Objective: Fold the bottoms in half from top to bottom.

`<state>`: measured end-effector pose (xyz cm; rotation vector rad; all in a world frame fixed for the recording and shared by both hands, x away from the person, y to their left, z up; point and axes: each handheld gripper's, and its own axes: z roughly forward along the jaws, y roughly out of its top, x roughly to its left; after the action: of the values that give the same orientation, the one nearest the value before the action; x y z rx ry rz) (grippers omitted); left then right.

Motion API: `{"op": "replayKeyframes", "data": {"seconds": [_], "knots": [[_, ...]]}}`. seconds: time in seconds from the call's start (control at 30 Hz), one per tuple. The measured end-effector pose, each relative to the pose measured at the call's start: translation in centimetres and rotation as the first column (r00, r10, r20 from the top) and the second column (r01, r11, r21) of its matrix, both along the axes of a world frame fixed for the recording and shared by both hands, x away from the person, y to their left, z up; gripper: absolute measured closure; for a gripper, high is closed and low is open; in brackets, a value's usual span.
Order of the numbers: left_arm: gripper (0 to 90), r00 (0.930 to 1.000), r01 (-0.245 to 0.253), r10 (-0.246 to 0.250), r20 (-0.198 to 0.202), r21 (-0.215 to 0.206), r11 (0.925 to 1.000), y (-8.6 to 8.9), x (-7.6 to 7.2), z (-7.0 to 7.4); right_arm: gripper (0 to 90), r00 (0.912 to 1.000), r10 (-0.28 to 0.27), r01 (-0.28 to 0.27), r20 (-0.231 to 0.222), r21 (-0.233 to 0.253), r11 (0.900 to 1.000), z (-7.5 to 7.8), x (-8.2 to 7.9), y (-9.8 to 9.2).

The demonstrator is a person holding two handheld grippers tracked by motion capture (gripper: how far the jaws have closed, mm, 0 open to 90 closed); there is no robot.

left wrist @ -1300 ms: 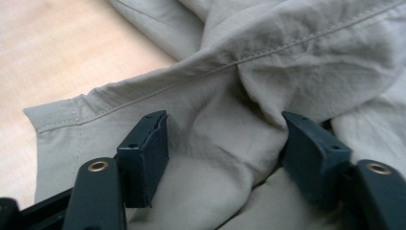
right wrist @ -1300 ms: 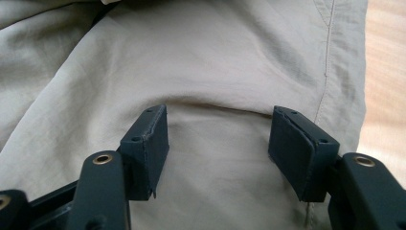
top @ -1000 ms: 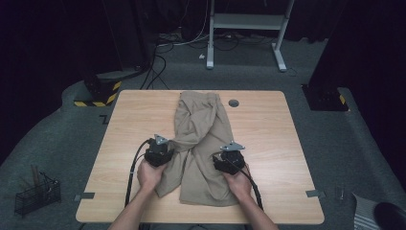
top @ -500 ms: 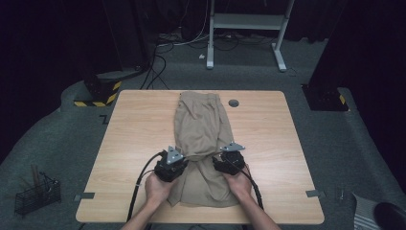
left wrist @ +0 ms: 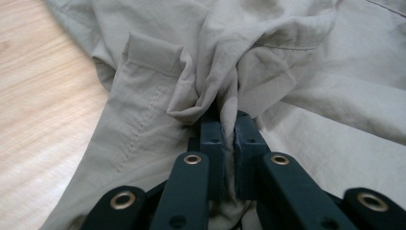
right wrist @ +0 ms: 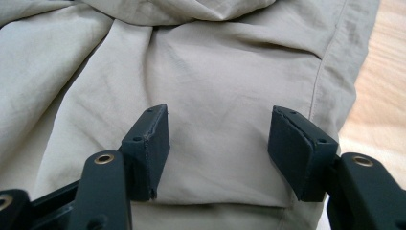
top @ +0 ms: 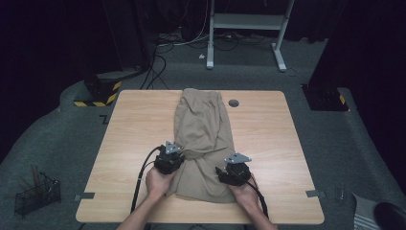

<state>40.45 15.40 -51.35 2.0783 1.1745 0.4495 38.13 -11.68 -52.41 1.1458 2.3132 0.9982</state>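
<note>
A beige garment (top: 203, 129), folded lengthwise, lies down the middle of the wooden table (top: 129, 129). Near the table's front, my left gripper (top: 170, 155) is shut on a bunched fold at the garment's left edge. In the left gripper view the cloth (left wrist: 225, 72) is pinched and puckered between the two closed jaws of that gripper (left wrist: 229, 129). My right gripper (top: 230, 171) rests over the garment's lower right part. Its jaws stand wide apart above flat cloth (right wrist: 220, 81) in the right gripper view, with nothing held in the gripper (right wrist: 220, 143).
A small dark round disc (top: 233, 102) lies on the table beside the garment's top right. Bare tabletop stretches to either side of the cloth. On the floor, a wire basket (top: 36, 194) stands at the left and a white frame (top: 249, 21) stands beyond the table.
My left gripper moved in from the left and has closed on the garment's left edge, bunching the cloth. My right gripper shifted slightly toward the front edge and stays open.
</note>
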Motion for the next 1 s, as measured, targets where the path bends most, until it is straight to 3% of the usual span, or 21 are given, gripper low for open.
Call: {"op": "replayKeyframes", "data": {"seconds": [0.1, 0.13, 0.2, 0.3, 0.37, 0.5, 0.6, 0.67, 0.73, 0.8, 0.87, 0.9, 1.0], "knots": [[85.4, 0.9995, -0.030, 0.030, -0.011, -0.017, 0.9994, 0.7, 0.8, 0.8, 39.4, 1.0000, 0.000, 0.000, -0.001, 0.001, 1.000, 0.0, 1.0, 0.7], [85.6, 0.9995, -0.030, 0.030, 0.006, -0.038, 0.9988, 0.8, 0.6, 1.4, 39.4, 1.0000, -0.005, 0.005, -0.002, 0.002, 1.000, 0.0, 1.3, 0.9], [85.8, 0.9985, -0.012, 0.015, 0.052, -0.062, 0.9980, 0.7, -0.2, 2.9, 39.4, 0.9999, -0.011, 0.011, 0.000, 0.000, 1.000, 0.0, 1.7, 1.2], [85.8, 0.9916, 0.052, -0.044, 0.121, -0.060, 0.9968, -0.4, -2.1, 5.3, 39.5, 0.9999, -0.015, 0.015, -0.001, 0.001, 1.000, 0.0, 1.8, 1.3], [85.7, 0.9891, 0.086, -0.078, 0.125, -0.062, 0.9944, -1.4, -2.8, 5.7, 39.5, 0.9999, -0.014, 0.014, 0.001, -0.002, 1.000, 0.0, 1.8, 1.3], [84.7, 0.9885, 0.136, -0.136, 0.066, 0.015, 0.9907, -3.9, -2.6, 3.6, 39.2, 0.9999, -0.014, 0.014, -0.001, 0.002, 1.000, 0.0, 1.8, 1.3], [83.5, 0.9912, 0.132, -0.132, 0.006, 0.050, 0.9900, -4.9, -2.1, 1.5, 39.0, 1.0000, -0.007, 0.007, -0.005, 0.000, 1.000, 0.0, 1.6, 1.0], [83.5, 0.9922, 0.125, -0.125, -0.005, 0.067, 0.9899, -4.9, -1.8, 0.7, 39.7, 0.9999, -0.010, 0.010, -0.009, 0.001, 1.000, 0.3, 1.0, 0.5], [83.7, 0.9933, 0.116, -0.115, -0.006, 0.063, 0.9913, -4.5, -1.5, 0.4, 41.1, 1.0000, -0.006, 0.006, 0.006, 0.009, 1.000, 0.5, 0.0, -0.2], [84.1, 0.9944, 0.105, -0.105, 0.001, 0.076, 0.9915, -4.3, -1.2, 0.4, 42.0, 1.0000, -0.004, 0.004, 0.000, -0.012, 1.000, 0.5, -0.7, -0.8], [84.6, 0.9958, 0.091, -0.092, 0.004, 0.061, 0.9940, -3.9, -0.6, 0.2, 42.3, 1.0000, 0.003, -0.003, 0.006, -0.033, 0.999, 0.3, -1.0, -1.0], [84.7, 0.9973, 0.074, -0.074, -0.003, 0.044, 0.9963, -3.5, -0.1, 0.1, 42.4, 0.9999, 0.005, -0.005, 0.009, -0.028, 1.000, 0.2, -1.0, -1.0], [84.8, 0.9990, 0.043, -0.043, -0.017, 0.061, 0.9972, -3.0, 1.2, 0.4, 42.3, 0.9997, 0.006, -0.005, 0.023, -0.018, 1.000, 0.0, 0.0, -0.2]]}}
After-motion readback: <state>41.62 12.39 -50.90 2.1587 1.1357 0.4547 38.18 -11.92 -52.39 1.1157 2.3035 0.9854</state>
